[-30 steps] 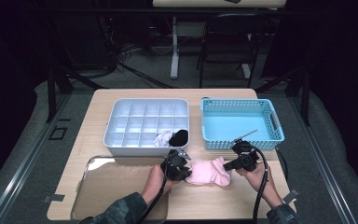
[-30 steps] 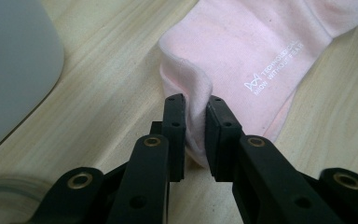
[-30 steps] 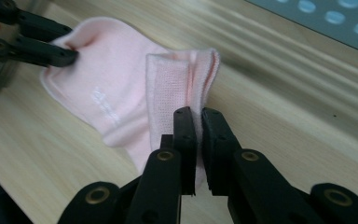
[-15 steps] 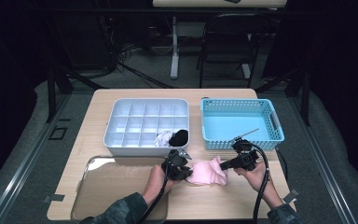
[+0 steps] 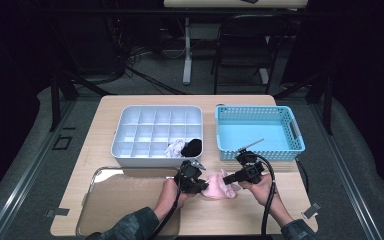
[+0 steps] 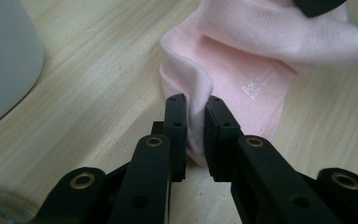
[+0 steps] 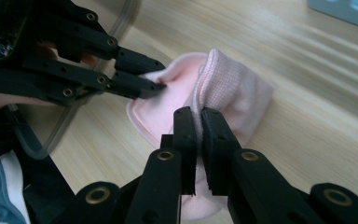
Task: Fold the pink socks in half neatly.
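We hold the pink sock (image 5: 221,186) on the table (image 5: 290,200) in front of the blue basket (image 5: 258,131), with the left tool (image 6: 195,122) and the right tool (image 7: 199,125) each closed tightly on one fold of it.

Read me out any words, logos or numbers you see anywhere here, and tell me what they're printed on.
Pink sock: a small white logo mark with two short lines of lettering beside it, too small and blurred to read.
White divided organizer, blue basket, clear tray, both grippers: no text visible.
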